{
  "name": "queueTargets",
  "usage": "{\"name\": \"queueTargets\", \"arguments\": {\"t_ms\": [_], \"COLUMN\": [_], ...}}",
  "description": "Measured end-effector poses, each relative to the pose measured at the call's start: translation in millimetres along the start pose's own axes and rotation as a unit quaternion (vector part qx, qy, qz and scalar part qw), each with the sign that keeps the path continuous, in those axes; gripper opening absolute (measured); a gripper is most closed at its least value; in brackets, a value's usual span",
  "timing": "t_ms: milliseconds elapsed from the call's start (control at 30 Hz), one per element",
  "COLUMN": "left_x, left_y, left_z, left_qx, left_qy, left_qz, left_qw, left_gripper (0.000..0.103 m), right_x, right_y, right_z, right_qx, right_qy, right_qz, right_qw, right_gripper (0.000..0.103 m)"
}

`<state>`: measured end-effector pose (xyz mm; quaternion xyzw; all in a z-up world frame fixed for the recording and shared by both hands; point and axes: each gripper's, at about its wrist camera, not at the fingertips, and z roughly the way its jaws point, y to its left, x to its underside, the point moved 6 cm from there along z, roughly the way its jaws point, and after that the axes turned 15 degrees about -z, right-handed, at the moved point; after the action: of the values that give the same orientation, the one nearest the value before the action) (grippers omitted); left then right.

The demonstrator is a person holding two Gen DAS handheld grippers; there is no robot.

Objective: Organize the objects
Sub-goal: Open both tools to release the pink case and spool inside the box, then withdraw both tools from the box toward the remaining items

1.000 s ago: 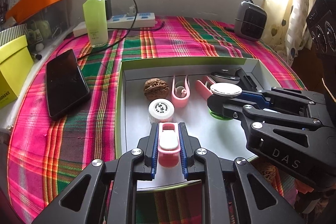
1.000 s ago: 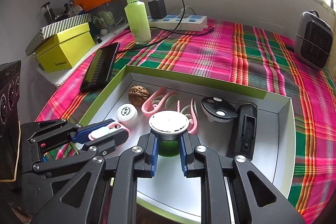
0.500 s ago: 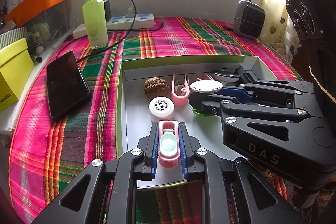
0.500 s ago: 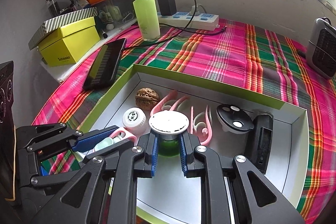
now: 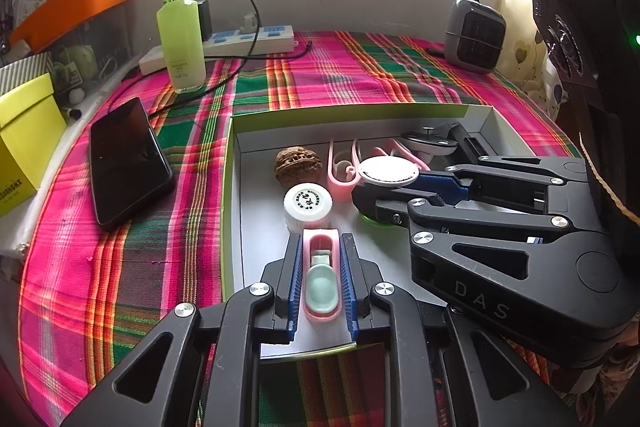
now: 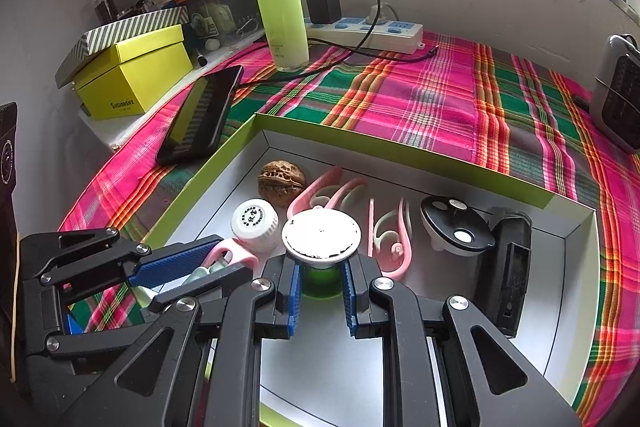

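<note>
A shallow white box with a green rim [image 5: 352, 111] lies on the plaid cloth. My left gripper [image 5: 320, 241] is shut on a pink case with a pale green insert [image 5: 321, 279], low over the box's near left corner. My right gripper [image 6: 320, 267] is shut on a small green jar with a white lid [image 6: 320, 235], held over the middle of the box just right of the left gripper. In the box lie a walnut [image 5: 298, 165], a white-capped pot [image 5: 308, 205], pink ear hooks [image 6: 390, 239], a black disc [image 6: 456, 229] and a black rectangular device [image 6: 508, 267].
A black phone [image 5: 126, 161] lies left of the box. Behind it stand a green bottle [image 5: 180, 31] and a power strip [image 5: 248, 41] with cables. A small grey heater [image 5: 474, 35] sits at the back right. A yellow box [image 6: 136, 77] stands at the left edge.
In the left wrist view my right gripper with the jar has shifted left, closer to the pink ear hooks and the walnut. My left gripper has kept its place and its grip.
</note>
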<state>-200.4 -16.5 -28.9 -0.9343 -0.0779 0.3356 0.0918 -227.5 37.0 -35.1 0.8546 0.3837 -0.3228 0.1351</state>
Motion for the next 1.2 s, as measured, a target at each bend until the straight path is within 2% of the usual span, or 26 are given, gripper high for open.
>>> {"name": "queueTargets", "arguments": {"t_ms": [300,533,867,933,1067,1200], "left_x": [0,0,1,1,2,3], "left_y": [1,3,2,2,-1,-2], "left_z": [-1,0,-5,-5,-7,-9], "left_qx": [0.0,0.001,0.007,0.008,0.011,0.012], "left_qy": [0.0,0.0,0.005,0.006,0.006,0.005], "left_qz": [0.0,-0.002,-0.009,-0.01,-0.005,-0.006], "left_qw": [1.0,1.0,0.9999,0.9999,0.9999,0.9999], "left_gripper": [0.017,0.02,0.023,0.024,0.033,0.034], "right_x": [0,0,0,0,-2,-2], "right_y": [0,0,0,-1,2,5], "right_z": [-1,-3,-9,-9,-11,-13], "right_qx": [-0.003,0.002,0.003,0.001,0.001,0.005], "right_qy": [0.005,0.006,0.001,0.0,-0.001,-0.001], "right_qz": [0.0,0.001,0.004,0.005,0.001,-0.004], "right_qw": [1.0,1.0,1.0,1.0,1.0,1.0], "right_gripper": [0.019,0.032,0.037,0.04,0.043,0.043]}}
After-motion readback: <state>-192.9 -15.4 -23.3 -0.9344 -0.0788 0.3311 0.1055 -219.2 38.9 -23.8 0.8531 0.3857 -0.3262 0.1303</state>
